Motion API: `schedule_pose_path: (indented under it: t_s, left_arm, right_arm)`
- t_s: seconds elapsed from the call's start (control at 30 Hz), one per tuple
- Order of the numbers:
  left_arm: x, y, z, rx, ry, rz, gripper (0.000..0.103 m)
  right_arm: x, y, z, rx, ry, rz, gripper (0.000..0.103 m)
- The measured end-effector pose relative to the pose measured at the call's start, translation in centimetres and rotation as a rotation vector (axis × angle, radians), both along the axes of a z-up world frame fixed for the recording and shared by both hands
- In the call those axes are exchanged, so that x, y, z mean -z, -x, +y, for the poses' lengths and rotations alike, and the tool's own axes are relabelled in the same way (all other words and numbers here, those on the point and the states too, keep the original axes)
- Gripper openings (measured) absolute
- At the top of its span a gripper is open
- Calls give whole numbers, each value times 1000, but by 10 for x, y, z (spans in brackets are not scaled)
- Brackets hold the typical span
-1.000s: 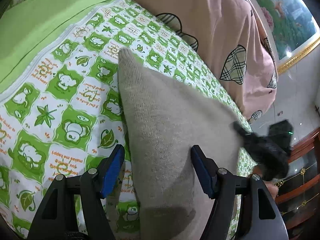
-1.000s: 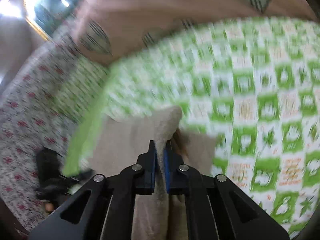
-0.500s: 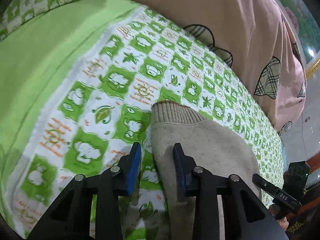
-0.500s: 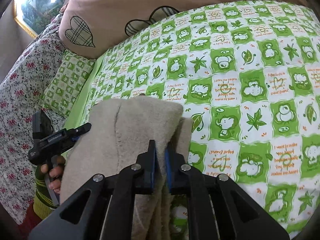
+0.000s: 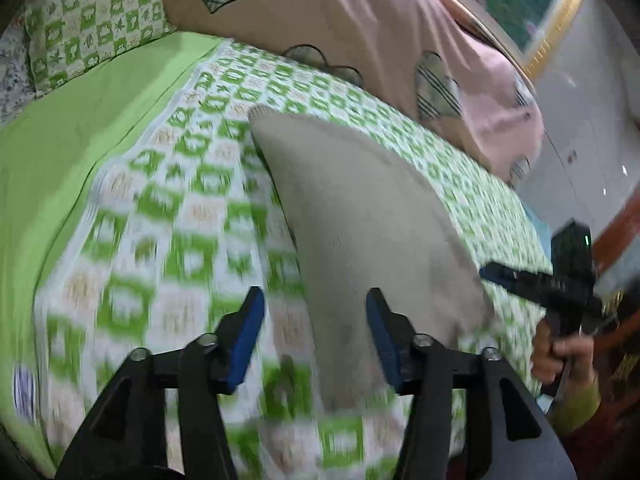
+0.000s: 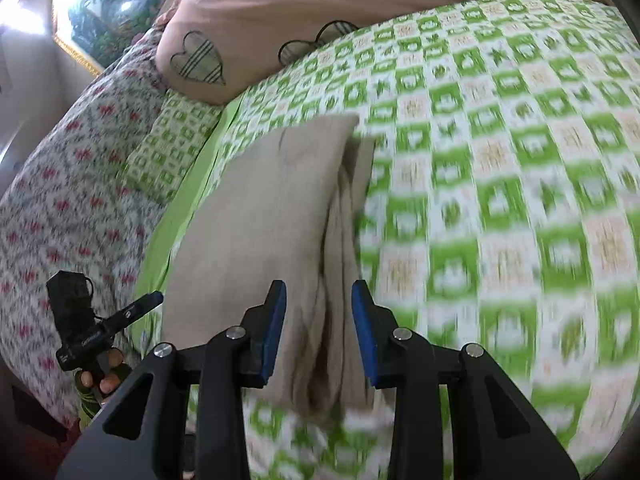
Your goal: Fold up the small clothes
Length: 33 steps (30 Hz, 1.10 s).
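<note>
A folded beige garment lies on a green-checked bed beneath both the left gripper and the right gripper, each with 2 blue-padded fingers spread wide, holding nothing.

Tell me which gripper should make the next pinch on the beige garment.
Right, probably. The right gripper is open with the beige garment and its bunched layered edge directly between its fingers. The left gripper is also open but straddles only the garment's side edge, half over the checkered sheet.

Matt beige knit garment on a printed cotton-like bed sheet; left claw matt black plastic, blue rubbery pads, shiny metal screws.
</note>
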<state>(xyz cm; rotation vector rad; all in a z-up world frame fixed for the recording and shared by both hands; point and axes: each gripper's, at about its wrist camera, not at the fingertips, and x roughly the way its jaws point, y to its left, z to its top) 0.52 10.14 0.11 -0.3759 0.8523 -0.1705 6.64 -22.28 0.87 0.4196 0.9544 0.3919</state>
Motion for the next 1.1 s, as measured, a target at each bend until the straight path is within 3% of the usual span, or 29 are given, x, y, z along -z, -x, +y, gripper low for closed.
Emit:
schedule_pose_path:
  t_s: [0.17, 0.3, 0.4, 0.43, 0.47, 0.5, 0.6, 0.67, 0.77, 0.87, 1.0, 1.1]
  left_arm:
    - [14, 39, -34, 64, -78, -10, 64]
    - [25, 36, -56, 48, -212, -14, 64]
    - [32, 25, -57, -11, -254, -10, 62]
    - [34, 23, -54, -47, -243, -1, 57]
    - [37, 19, -49, -86, -204, 8, 54]
    - [40, 17, -46, -107, -193, 19, 48]
    - [48, 15, -41, -172, -182, 57, 33]
    - [44, 22, -44, -208, -202, 45, 27]
    - [40, 26, -56, -216, -238, 43, 22]
    - [44, 25, -63, -210, -259, 72, 20]
    - [47, 23, -56, -201, -209, 102, 20]
    - [47, 22, -55, -194, -202, 111, 20]
  right_arm:
    - [8, 26, 9, -29, 27, 3, 35]
    - [15, 26, 20, -38, 53, 12, 35]
    - [20, 27, 28, -51, 58, 6, 35]
    - [22, 26, 31, -54, 55, 10, 35]
    - [25, 24, 33, -58, 47, 21, 27]
    - [25, 23, 34, -59, 46, 24, 5]
    - [6, 23, 35, -67, 7, -10, 5]
    - [-29, 33, 29, -80, -61, -127, 5]
    - [-53, 39, 24, -85, -2, -183, 5]
    - [-28, 33, 23, -62, 137, -114, 5]
    - [22, 28, 14, -19, 195, 5, 5]
    - [39, 28, 10, 1, 186, 37, 5]
